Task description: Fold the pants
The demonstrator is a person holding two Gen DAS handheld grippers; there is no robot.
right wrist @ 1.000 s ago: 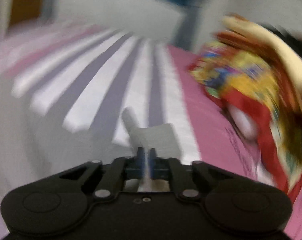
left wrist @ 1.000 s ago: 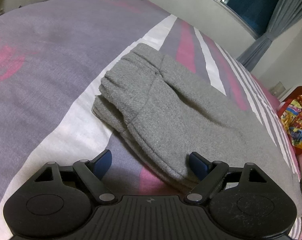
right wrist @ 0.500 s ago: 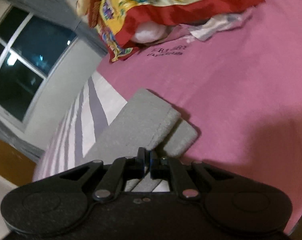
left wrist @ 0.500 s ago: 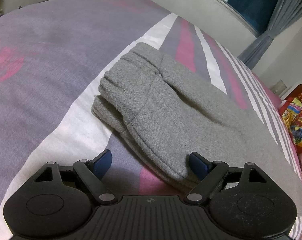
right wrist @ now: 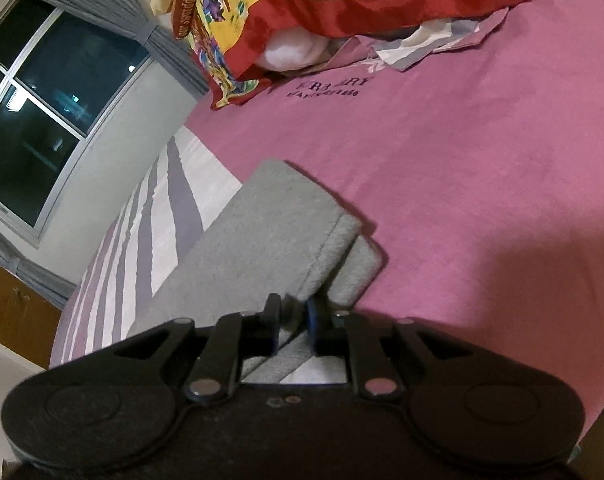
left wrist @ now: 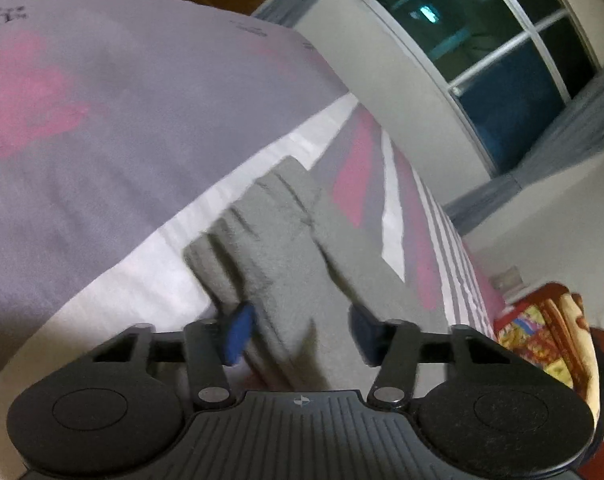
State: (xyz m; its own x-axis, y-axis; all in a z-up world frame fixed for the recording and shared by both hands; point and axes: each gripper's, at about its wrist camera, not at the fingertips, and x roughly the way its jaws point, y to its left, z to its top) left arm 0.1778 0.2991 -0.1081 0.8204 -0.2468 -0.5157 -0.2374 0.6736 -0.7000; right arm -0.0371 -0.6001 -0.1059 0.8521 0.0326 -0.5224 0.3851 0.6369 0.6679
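Observation:
Grey sweatpants lie folded lengthwise on the bed. The left wrist view shows their waistband end [left wrist: 278, 240], blurred by motion. My left gripper [left wrist: 300, 330] is open, its blue pads on either side of the near edge of the waist, close over the cloth. The right wrist view shows the leg cuffs [right wrist: 290, 232], one lying over the other on the pink sheet. My right gripper [right wrist: 294, 318] has its jaws slightly parted around the near edge of the cuffs, with cloth between the pads.
The bed sheet is purple, white and pink striped [left wrist: 102, 140], and plain pink [right wrist: 481, 184] at the cuff end. A red and yellow patterned blanket [right wrist: 302, 12] lies heaped beyond the cuffs. A window [left wrist: 489, 60] and curtains stand behind the bed.
My left gripper has tilted and moved in over the waistband, jaws narrower. My right gripper's jaws have parted a little around the cuff cloth; its view is steady since half a second ago.

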